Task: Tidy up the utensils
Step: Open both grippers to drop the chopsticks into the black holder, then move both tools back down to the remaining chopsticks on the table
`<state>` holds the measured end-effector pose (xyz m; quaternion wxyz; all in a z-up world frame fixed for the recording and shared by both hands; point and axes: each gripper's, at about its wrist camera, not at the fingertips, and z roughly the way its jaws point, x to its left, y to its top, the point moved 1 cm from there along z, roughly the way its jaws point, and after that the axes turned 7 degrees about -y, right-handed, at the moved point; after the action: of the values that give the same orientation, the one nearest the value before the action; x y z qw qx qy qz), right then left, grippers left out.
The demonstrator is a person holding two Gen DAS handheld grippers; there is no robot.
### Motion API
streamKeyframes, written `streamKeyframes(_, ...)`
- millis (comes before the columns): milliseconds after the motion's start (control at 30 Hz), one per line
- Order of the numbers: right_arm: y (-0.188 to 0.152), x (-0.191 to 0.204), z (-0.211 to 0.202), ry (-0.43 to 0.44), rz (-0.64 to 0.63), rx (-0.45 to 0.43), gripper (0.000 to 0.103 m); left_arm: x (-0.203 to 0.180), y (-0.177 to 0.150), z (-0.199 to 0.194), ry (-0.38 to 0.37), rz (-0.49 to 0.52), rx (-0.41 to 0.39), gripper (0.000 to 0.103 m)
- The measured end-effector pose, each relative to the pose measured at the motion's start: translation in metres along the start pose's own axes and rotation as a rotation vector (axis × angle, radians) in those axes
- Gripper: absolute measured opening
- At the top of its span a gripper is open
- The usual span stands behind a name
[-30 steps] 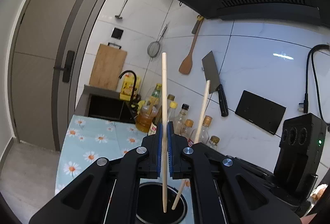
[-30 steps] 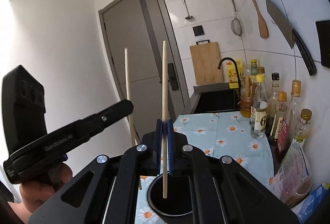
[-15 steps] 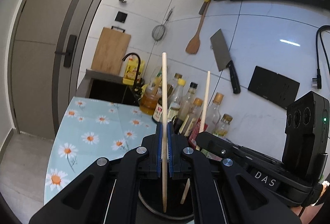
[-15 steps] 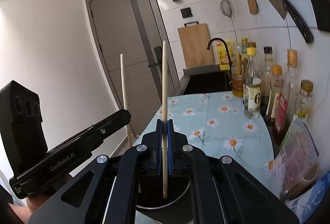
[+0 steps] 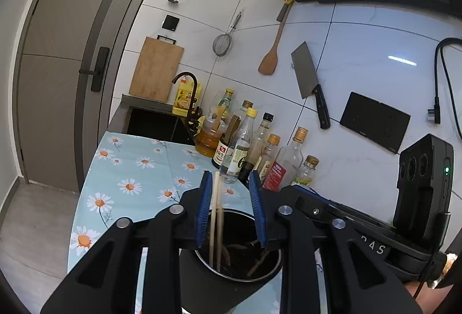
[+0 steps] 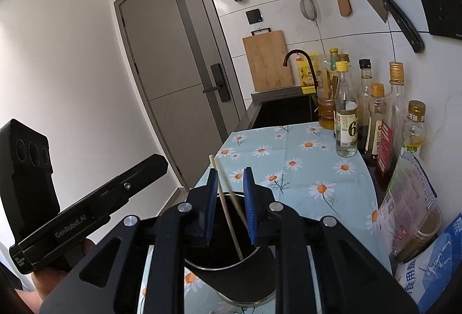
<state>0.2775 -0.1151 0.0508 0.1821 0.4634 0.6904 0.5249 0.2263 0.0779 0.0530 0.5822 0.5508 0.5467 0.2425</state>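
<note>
Two chopsticks (image 5: 215,215) stand in the black utensil holder (image 5: 231,282), leaning near its 9 o'clock rim in the left wrist view; darker utensils lie deeper inside. From the right wrist view one chopstick (image 6: 228,207) slants from 11 o'clock down into the holder (image 6: 239,276). The left gripper (image 5: 231,210) has just been opening: its blue pads are parted, the sticks between them close by the left pad, released. The right gripper (image 6: 229,204) has likewise just been opening, its pads clear of the stick that stands between them. The holder sits on the daisy-print surface (image 5: 138,169). Bottles (image 5: 245,146) line the wall at 12 o'clock. A cleaver (image 5: 309,83) and wooden spatula (image 5: 271,54) hang on the tiles above.
</note>
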Motion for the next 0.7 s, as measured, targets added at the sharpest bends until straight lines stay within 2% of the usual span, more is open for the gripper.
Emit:
streamKeyframes(133,0.003,0.003,-0.012,-0.001,0.002,-0.012,0.025,-0.005,0.005,-0.007,0.018,0.013,0.004,0.026)
streamKeyframes(200,0.004,0.004,-0.02,0.0,0.0,-0.02,0.026,-0.005,0.007,-0.011,0.028,0.008,0.01,0.031)
streamKeyframes(233,0.005,0.005,-0.025,-0.002,-0.001,-0.024,0.028,-0.005,0.008,-0.015,0.027,-0.003,0.008,0.035)
streamKeyframes(333,0.007,0.007,-0.04,-0.006,0.001,-0.033,0.037,-0.005,0.009,-0.026,0.035,-0.001,0.01,0.036)
streamKeyframes(433,0.009,0.007,-0.052,-0.004,0.006,-0.02,0.038,-0.007,0.01,-0.037,0.066,0.018,0.02,0.037)
streamKeyframes(500,0.009,0.007,-0.06,-0.008,0.012,-0.018,0.039,-0.008,0.009,-0.041,0.055,0.022,0.049,0.042)
streamKeyframes(567,0.007,0.007,-0.067,-0.001,0.023,0.001,0.047,-0.009,0.006,-0.048,0.068,0.032,0.05,0.05)
streamKeyframes(700,-0.002,0.007,-0.077,0.008,0.027,0.041,0.048,-0.012,-0.002,-0.051,0.056,0.026,0.097,0.05)
